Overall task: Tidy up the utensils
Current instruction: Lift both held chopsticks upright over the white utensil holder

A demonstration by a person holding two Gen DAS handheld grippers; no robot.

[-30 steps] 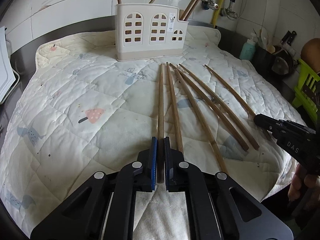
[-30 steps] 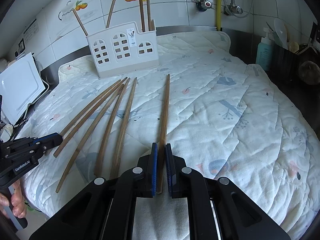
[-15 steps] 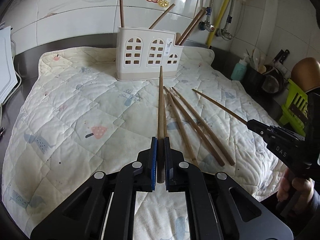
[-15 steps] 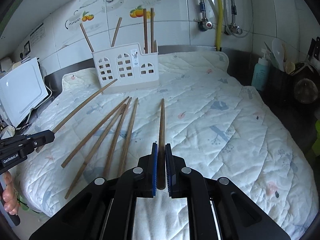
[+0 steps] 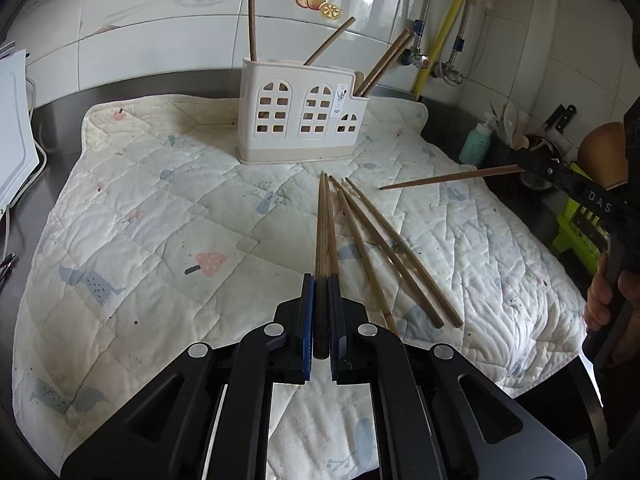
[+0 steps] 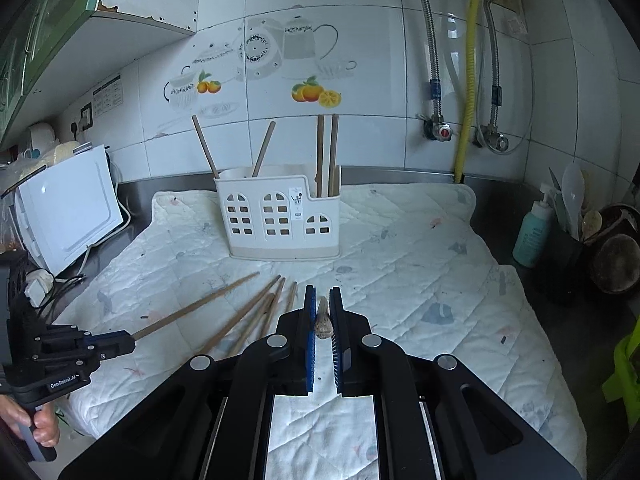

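Both tools now carry their long brown wooden chopsticks clear of the quilted cloth: left tool point(image 5: 319, 312) pinching one point(image 5: 321, 236), right tool point(image 6: 322, 320) pinching another point(image 6: 323, 325), ready, I judge, for the white windowed plastic holder point(image 6: 280, 216).

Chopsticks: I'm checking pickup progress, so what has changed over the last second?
Both grippers have lifted their chopsticks off the quilt. The left gripper raised its chopstick; the right gripper raised and tipped its chopstick toward the camera. Both stayed clamped. Four chopsticks and the holder stayed put.
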